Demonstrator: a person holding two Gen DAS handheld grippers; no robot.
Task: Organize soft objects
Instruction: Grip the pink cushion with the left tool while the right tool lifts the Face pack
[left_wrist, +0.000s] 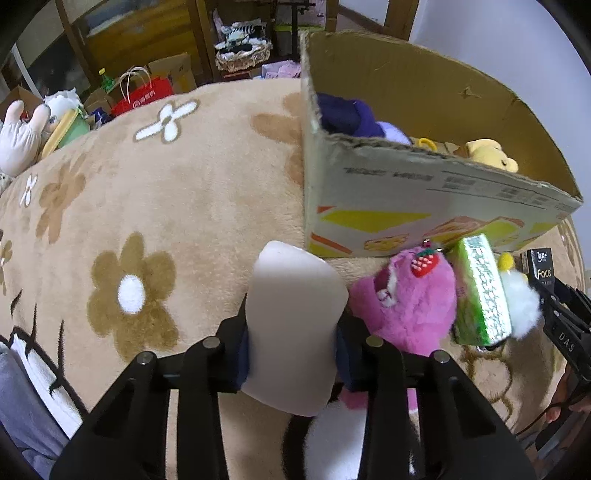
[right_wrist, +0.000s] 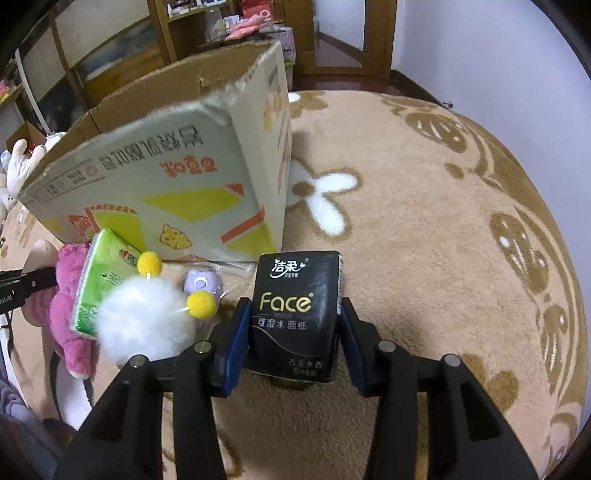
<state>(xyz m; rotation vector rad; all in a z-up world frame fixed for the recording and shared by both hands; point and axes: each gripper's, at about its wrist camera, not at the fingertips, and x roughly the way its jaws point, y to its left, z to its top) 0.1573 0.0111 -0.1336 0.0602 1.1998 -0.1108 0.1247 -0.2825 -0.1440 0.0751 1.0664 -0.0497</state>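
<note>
My left gripper is shut on a white foam sponge, held above the beige flowered rug. My right gripper is shut on a black "Face" tissue pack, which also shows in the left wrist view. An open cardboard box stands just ahead, with a purple plush and a yellow plush inside. In front of it lie a pink plush bear, a green tissue pack and a white pompom toy.
A small lilac toy in a clear wrapper lies by the box. Wooden cabinets, a red bag, a basket and plush toys stand beyond the rug's far edge.
</note>
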